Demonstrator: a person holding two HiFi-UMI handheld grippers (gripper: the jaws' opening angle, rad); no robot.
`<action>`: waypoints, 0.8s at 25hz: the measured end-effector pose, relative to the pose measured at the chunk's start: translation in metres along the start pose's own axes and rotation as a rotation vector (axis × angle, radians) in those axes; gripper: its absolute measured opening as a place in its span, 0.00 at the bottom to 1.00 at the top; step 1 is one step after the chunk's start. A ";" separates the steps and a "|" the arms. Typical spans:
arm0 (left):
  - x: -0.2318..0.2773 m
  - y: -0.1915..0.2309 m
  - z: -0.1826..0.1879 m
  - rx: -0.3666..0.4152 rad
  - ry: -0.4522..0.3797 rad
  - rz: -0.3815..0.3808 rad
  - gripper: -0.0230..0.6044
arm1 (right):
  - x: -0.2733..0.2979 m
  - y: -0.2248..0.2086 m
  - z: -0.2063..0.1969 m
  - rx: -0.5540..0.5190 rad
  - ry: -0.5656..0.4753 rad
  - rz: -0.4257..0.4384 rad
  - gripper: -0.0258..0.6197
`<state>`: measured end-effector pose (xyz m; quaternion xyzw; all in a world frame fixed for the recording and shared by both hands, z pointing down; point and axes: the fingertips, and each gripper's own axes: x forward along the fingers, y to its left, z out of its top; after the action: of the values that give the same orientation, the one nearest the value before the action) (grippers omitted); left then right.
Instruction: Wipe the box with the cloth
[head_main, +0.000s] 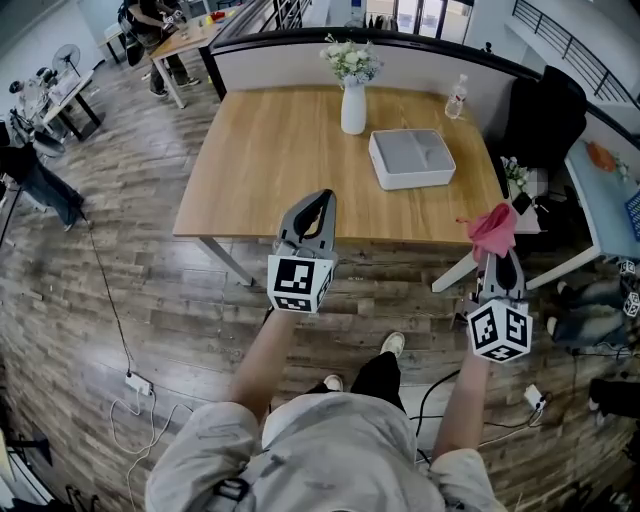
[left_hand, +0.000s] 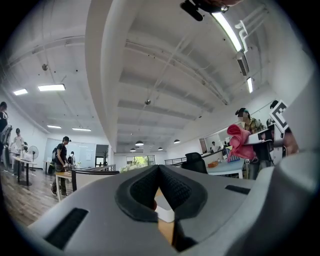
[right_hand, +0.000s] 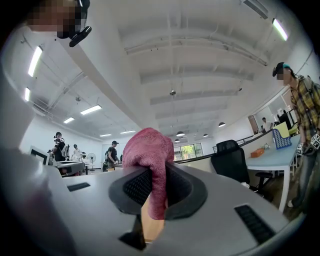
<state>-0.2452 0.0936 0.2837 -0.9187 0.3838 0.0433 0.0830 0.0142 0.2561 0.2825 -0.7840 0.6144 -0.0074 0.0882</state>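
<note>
The grey-white box (head_main: 411, 158) lies on the wooden table (head_main: 260, 170), right of its middle. A pink cloth (head_main: 494, 228) is bunched at the tips of my right gripper (head_main: 497, 254), which is shut on it and held in front of the table's near right corner. In the right gripper view the cloth (right_hand: 150, 150) hangs down between the pads of the right gripper (right_hand: 155, 175). My left gripper (head_main: 318, 203) is over the table's near edge, short of the box. The left gripper (left_hand: 159, 168) has its tips together with nothing in them. The cloth (left_hand: 240, 142) also shows at the right of the left gripper view.
A white vase of flowers (head_main: 353, 104) stands left of the box, at the back, and a plastic bottle (head_main: 456, 97) at the table's far right. A black chair (head_main: 545, 118) and another desk (head_main: 600, 200) stand to the right. Cables (head_main: 135, 385) run over the wood floor.
</note>
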 end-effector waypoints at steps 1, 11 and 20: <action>0.006 0.000 -0.001 -0.006 -0.006 0.001 0.05 | 0.007 -0.004 -0.001 0.000 0.000 0.003 0.14; 0.099 -0.020 -0.020 -0.003 0.039 0.003 0.05 | 0.071 -0.073 -0.016 0.025 0.035 -0.019 0.14; 0.171 -0.054 -0.024 0.013 0.049 -0.011 0.05 | 0.114 -0.136 -0.019 0.062 0.053 -0.035 0.14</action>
<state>-0.0864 0.0070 0.2894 -0.9210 0.3809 0.0179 0.0800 0.1702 0.1750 0.3103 -0.7910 0.6023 -0.0487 0.0958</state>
